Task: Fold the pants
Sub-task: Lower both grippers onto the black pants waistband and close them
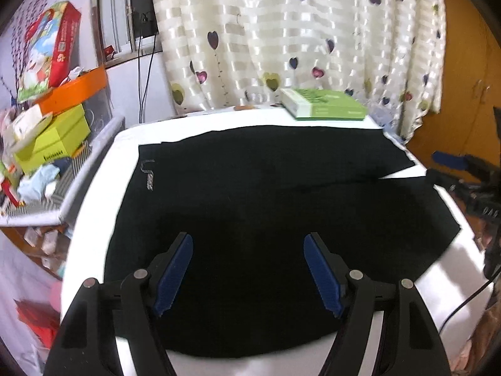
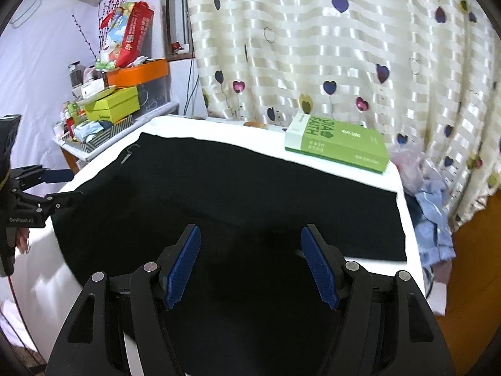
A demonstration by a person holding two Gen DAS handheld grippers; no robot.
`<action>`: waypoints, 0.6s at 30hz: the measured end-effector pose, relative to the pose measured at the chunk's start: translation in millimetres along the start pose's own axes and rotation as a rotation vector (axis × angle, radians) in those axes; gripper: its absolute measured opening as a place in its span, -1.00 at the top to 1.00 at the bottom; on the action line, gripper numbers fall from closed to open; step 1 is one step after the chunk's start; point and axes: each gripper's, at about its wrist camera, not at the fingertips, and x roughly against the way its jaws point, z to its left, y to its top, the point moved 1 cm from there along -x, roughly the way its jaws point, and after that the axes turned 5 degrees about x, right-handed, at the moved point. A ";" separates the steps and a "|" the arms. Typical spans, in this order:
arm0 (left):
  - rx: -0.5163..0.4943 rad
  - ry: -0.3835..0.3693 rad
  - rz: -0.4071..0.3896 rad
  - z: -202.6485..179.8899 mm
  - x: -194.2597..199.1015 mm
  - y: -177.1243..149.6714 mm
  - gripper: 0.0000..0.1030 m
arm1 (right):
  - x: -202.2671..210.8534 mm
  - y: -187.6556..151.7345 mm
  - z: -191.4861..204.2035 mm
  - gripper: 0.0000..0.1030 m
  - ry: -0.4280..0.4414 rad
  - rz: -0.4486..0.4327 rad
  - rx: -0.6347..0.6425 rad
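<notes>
Black pants [image 1: 266, 206] lie spread flat on a white table [image 1: 94, 188], waist to the left with a small logo, two legs running right. My left gripper [image 1: 247, 241] is open and empty, hovering over the near waist part. My right gripper [image 2: 250, 235] is open and empty above the pants [image 2: 235, 194] near the legs. The right gripper also shows at the right edge of the left wrist view [image 1: 451, 164], and the left gripper shows at the left edge of the right wrist view [image 2: 53, 188].
A green box [image 1: 325, 103] lies on the table's far right corner, also in the right wrist view [image 2: 338, 144]. A heart-patterned curtain [image 1: 297, 31] hangs behind. A cluttered shelf with boxes [image 1: 47, 119] stands left. Light-blue clothes [image 2: 435, 219] lie beside the table's right end.
</notes>
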 end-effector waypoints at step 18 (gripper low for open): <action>-0.029 -0.103 0.133 42.0 -132.6 100.3 -0.46 | -139.1 61.6 -88.2 -0.31 0.053 0.139 0.000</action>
